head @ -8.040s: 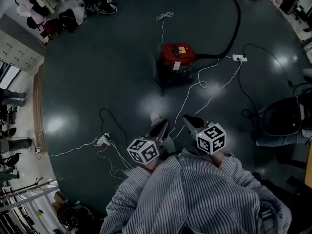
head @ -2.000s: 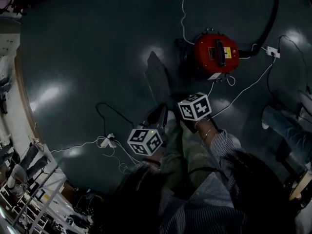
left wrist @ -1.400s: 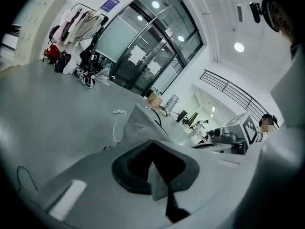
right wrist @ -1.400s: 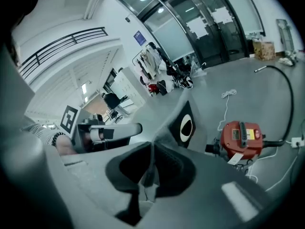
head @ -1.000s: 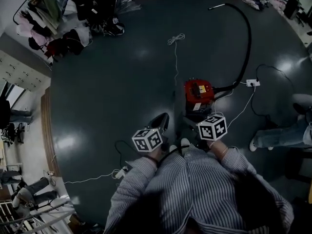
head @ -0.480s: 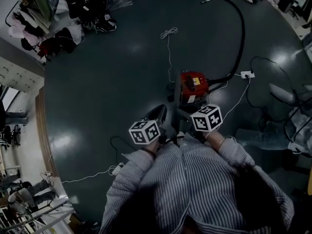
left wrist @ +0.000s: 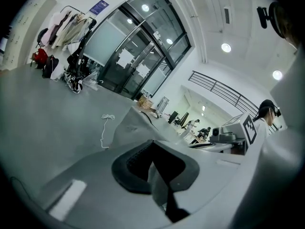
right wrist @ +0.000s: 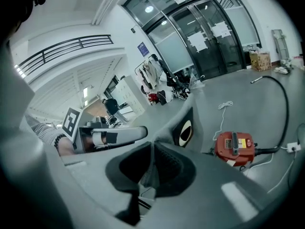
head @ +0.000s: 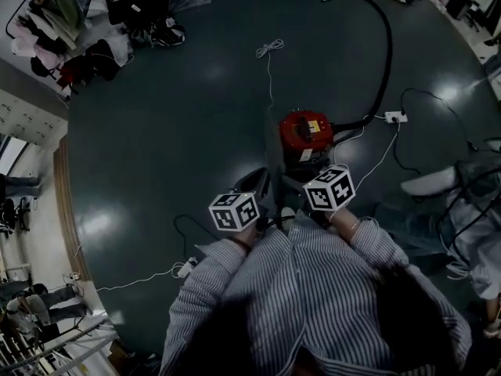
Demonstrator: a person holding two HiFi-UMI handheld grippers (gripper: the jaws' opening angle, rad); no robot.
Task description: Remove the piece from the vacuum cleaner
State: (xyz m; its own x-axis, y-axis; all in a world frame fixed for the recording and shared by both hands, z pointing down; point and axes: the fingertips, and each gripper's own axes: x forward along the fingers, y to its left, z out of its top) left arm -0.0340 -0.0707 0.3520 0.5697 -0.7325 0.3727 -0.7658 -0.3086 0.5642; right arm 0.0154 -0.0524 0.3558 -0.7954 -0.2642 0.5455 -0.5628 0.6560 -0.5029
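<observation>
Vacuum cleaner (head: 307, 135), red, stands upright on the dark floor (head: 156, 131) directly ahead of the person, near both claws but touched by neither. Its black hose (head: 385, 45) joins the body on the person's right and sweeps away in a long arc, its far end lying well off. A white power strip (head: 391, 117) lies near the hose root, with white cables trailing across the floor.

Left claw (left wrist: 153, 146): pads pressed together, nothing between them. It looks out over bare floor to the left of the machine and is aimed at no object. I judge it is simply being carried.

Right claw (right wrist: 153, 147): pads likewise meet along their seam, nothing gripped. The machine sits to the right of its line and beyond the tips, so this claw is not lined up on any part either.

Both claws are held side by side, close in front of the striped shirt (head: 313, 304). That posture suits standing over the work, not reaching for it.

Assessment: removal has not begun; every fitting visible is in place. Which piece is meant cannot be settled from here, though the hose is the likeliest candidate. The next move calls for one claw to open and come down to the joint. The other will probably have to steady the body, since a canister on a smooth floor may slide when pulled.
</observation>
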